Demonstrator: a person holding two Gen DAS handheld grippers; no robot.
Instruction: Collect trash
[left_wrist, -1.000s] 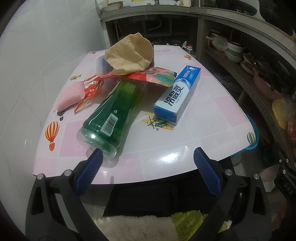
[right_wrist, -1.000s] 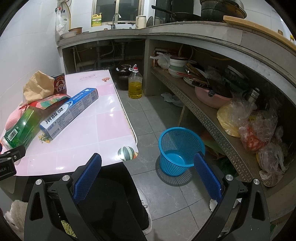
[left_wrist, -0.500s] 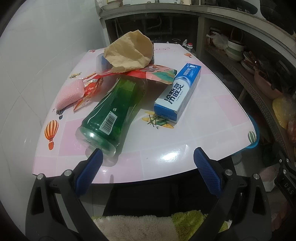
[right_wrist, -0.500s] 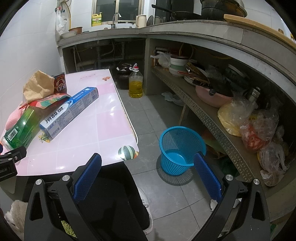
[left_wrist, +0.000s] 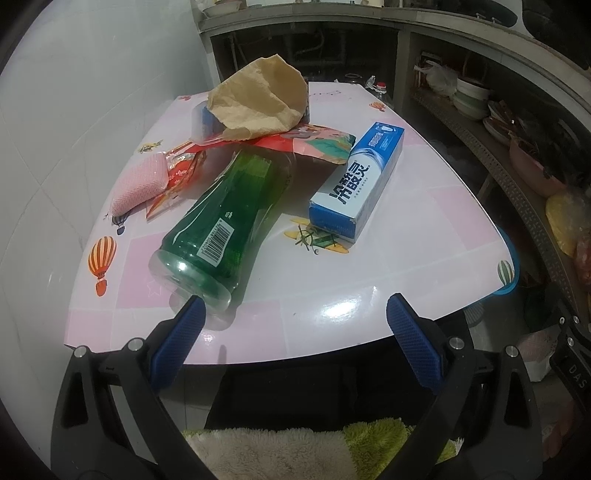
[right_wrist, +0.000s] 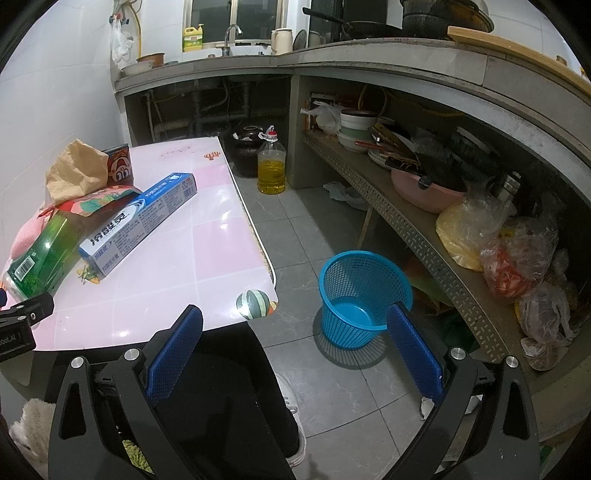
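On the pink and white table (left_wrist: 413, 254) lies a green plastic bottle (left_wrist: 225, 229) on its side, base towards me. Right of it lies a blue toothpaste box (left_wrist: 360, 184). Behind them are a crumpled brown paper bag (left_wrist: 258, 99), a red snack wrapper (left_wrist: 177, 173) and a pink sponge (left_wrist: 138, 184). My left gripper (left_wrist: 291, 332) hangs open at the table's near edge, its left pad just in front of the bottle's base. My right gripper (right_wrist: 291, 339) is open over the floor, empty, with the blue mesh basket (right_wrist: 362, 291) beyond it. The bottle (right_wrist: 40, 254) and box (right_wrist: 136, 225) also show in the right wrist view.
A concrete counter with a low shelf (right_wrist: 413, 221) of bowls, pans and plastic bags runs along the right. An oil bottle (right_wrist: 271, 166) stands on the tiled floor by the table's far corner. A red can (right_wrist: 118, 166) stands behind the paper bag. A person's dark-trousered leg (right_wrist: 221, 398) is below.
The left gripper has crept slightly forward and left, so the bottle's base now sits right at its left pad. The right wrist view is almost unchanged.
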